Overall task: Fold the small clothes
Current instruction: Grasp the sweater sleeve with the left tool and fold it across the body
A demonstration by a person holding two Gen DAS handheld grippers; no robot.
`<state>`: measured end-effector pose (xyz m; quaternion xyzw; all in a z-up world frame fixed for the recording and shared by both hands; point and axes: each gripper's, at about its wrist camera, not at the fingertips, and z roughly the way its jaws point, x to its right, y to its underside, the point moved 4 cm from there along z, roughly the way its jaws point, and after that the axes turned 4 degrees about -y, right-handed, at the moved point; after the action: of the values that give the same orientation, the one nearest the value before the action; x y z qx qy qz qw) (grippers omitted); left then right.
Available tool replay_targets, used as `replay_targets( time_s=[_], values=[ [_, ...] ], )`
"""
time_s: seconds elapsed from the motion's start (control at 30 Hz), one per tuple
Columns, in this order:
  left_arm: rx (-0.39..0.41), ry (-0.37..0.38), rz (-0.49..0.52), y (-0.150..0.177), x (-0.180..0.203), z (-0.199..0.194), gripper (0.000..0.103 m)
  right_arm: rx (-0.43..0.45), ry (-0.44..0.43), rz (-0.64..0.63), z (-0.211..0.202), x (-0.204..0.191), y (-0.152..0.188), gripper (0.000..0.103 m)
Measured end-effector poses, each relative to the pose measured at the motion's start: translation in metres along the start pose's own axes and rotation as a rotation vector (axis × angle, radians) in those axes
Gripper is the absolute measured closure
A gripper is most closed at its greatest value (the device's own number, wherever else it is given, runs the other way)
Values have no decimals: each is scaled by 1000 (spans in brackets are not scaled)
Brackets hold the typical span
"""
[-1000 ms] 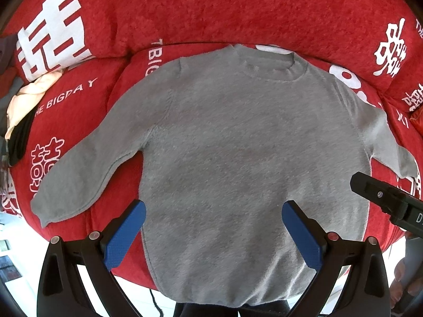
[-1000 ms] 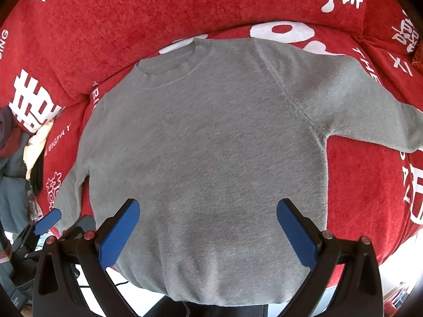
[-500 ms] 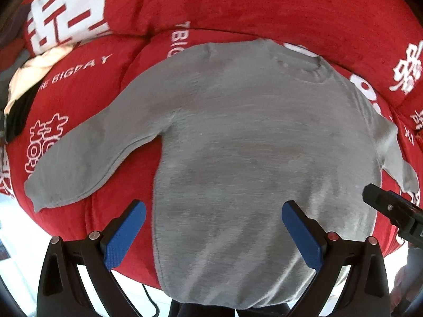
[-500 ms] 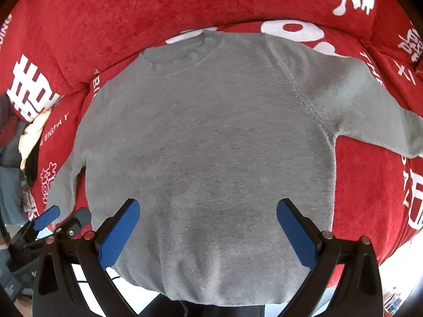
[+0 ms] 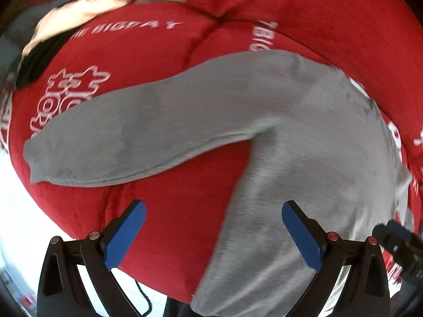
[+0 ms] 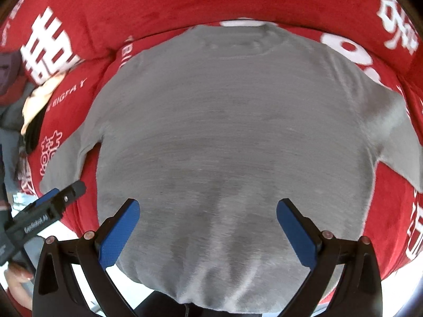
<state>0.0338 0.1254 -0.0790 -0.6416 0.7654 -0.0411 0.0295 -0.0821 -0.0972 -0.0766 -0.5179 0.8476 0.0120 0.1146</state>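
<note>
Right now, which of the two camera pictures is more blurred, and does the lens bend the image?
Left wrist view: more blurred, the grey knit sweater and the white print on the red sofa cover smeared. Right wrist view: mild blur on the sweater. Both: fisheye bulge with dark corners; open gripper fingers stay sharp.

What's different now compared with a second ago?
The left tool has swung left, from the grey sweater's body toward its outstretched sleeve. The right tool shifted slightly, staying over the hem. Neither has gripped anything. The sweater lies flat on the red cover as before.
</note>
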Motion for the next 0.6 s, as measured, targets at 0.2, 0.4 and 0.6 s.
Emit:
replay_targets(
  time_s=[0.2,0.4,0.6],
  values=[
    [50,226,-331,-1,-87,19,0,-41,-36,-81,17,-39,5,0],
    [83,352,-588,1,-161,47,0,-59,-62,-129,25,-63,12,0],
    [125,413,-665,-8,-168,56,0,-74,-78,-162,37,-83,13,0]
  ],
)
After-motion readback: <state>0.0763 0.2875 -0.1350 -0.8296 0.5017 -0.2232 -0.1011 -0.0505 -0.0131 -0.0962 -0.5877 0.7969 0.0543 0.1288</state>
